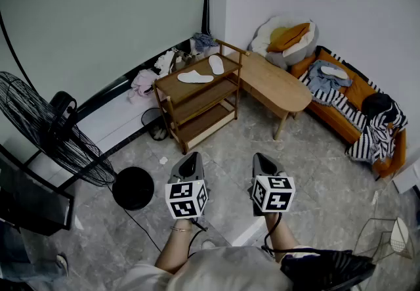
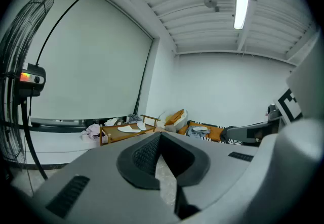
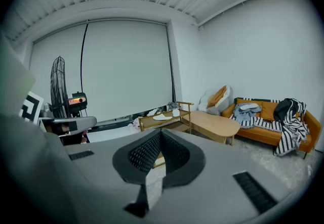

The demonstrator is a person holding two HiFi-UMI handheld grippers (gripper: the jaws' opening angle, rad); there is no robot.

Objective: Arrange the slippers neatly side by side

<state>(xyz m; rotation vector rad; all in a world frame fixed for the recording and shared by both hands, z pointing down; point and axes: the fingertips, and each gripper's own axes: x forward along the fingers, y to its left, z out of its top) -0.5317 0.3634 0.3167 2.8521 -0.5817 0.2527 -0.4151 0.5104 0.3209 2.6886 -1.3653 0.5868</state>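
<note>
Two white slippers lie on the top of a wooden shelf rack (image 1: pixel 172 87) across the room: one (image 1: pixel 195 77) lies crosswise, the other (image 1: pixel 216 64) is angled away from it, apart. They appear small in the left gripper view (image 2: pixel 130 128) and in the right gripper view (image 3: pixel 162 117). My left gripper (image 1: pixel 190 163) (image 2: pixel 161 139) is held low over the floor, well short of the rack, jaws shut on nothing. Beside it, my right gripper (image 1: pixel 264 163) (image 3: pixel 161 137) is likewise shut and empty.
A standing fan (image 1: pixel 39 129) and its black round base (image 1: pixel 133 188) are at the left. An oval wooden table (image 1: pixel 275 83) adjoins the rack. An orange sofa (image 1: pixel 348 102) with clothes stands at the right, cushions (image 1: pixel 285 37) in the corner, a wire basket (image 1: pixel 384 237) at lower right.
</note>
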